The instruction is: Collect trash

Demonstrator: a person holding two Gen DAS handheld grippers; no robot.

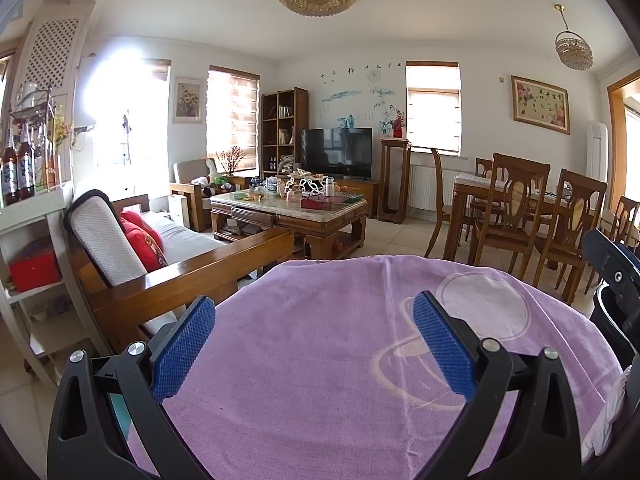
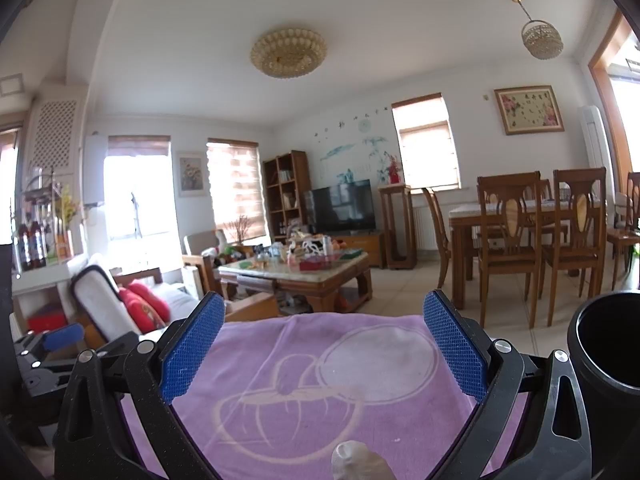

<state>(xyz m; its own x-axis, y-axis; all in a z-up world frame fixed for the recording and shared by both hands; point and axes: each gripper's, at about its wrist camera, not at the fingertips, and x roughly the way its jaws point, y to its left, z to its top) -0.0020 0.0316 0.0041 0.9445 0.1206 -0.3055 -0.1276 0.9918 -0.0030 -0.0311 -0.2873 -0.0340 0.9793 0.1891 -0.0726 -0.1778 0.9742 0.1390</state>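
Right wrist view: right claw is held wide open, empty, above the purple-clothed worktop. White crumpled trash lies at the near edge; a black bin stands right. Left claw is likewise spread, empty. Nothing is judged collected yet. A living room is seen beyond.

A crumpled white wad is cut off by the bottom edge; coffee-table clutter is too small to identify.

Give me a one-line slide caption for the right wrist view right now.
Open right hand-held gripper above a purple cloth-covered surface, crumpled white wad at its base, black cylindrical bin alongside.
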